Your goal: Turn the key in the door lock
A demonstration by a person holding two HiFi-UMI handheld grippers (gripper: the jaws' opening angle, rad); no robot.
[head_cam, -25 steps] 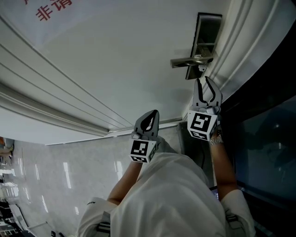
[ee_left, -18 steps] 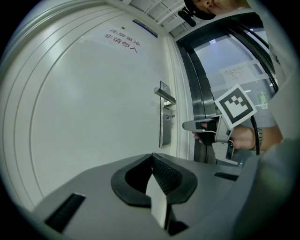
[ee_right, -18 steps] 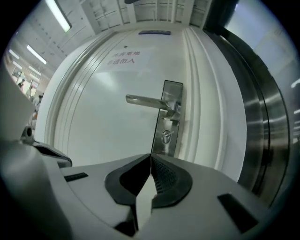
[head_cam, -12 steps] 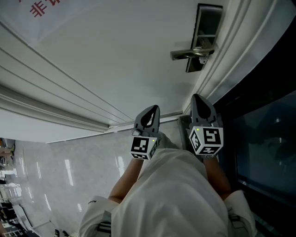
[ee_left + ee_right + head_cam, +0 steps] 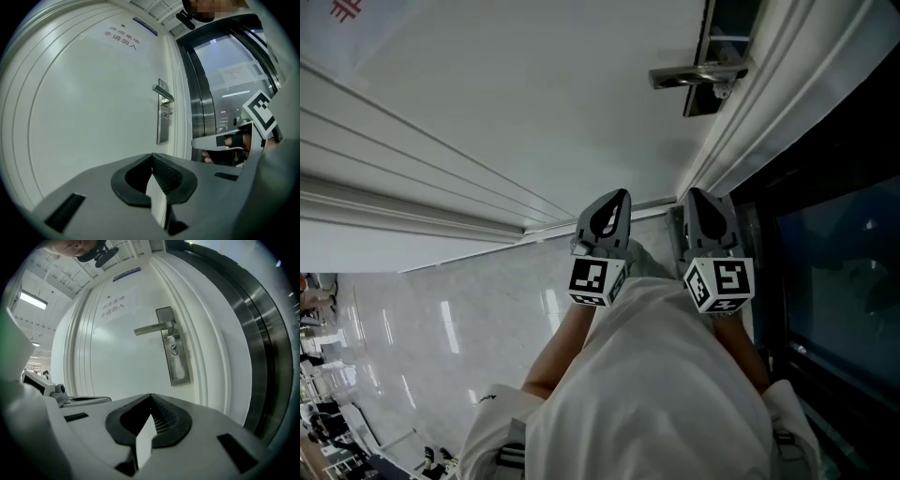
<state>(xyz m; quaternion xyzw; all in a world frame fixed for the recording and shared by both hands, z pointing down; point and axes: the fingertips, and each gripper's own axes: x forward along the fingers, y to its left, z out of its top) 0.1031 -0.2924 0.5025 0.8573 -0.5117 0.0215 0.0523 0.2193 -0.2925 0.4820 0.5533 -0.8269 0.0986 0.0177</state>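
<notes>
The white door carries a steel lock plate (image 5: 724, 52) with a lever handle (image 5: 697, 74). A small key (image 5: 721, 91) sticks out of the plate just under the handle. In the right gripper view the key (image 5: 174, 349) sits mid-plate below the handle (image 5: 152, 328). In the left gripper view the key (image 5: 167, 114) shows on the plate (image 5: 162, 123). My right gripper (image 5: 701, 194) is shut and empty, well back from the lock. My left gripper (image 5: 615, 196) hangs beside it, shut on nothing, and points at the door.
The door frame's white mouldings (image 5: 787, 103) run right of the lock, with a dark glass panel (image 5: 834, 253) beyond. A red-lettered notice (image 5: 114, 303) is stuck high on the door. Glossy pale floor tiles (image 5: 441, 337) lie at the left.
My right gripper has drawn back and down from the key, rolled over, and gone from open to shut with nothing in it. The left gripper has stayed put.
</notes>
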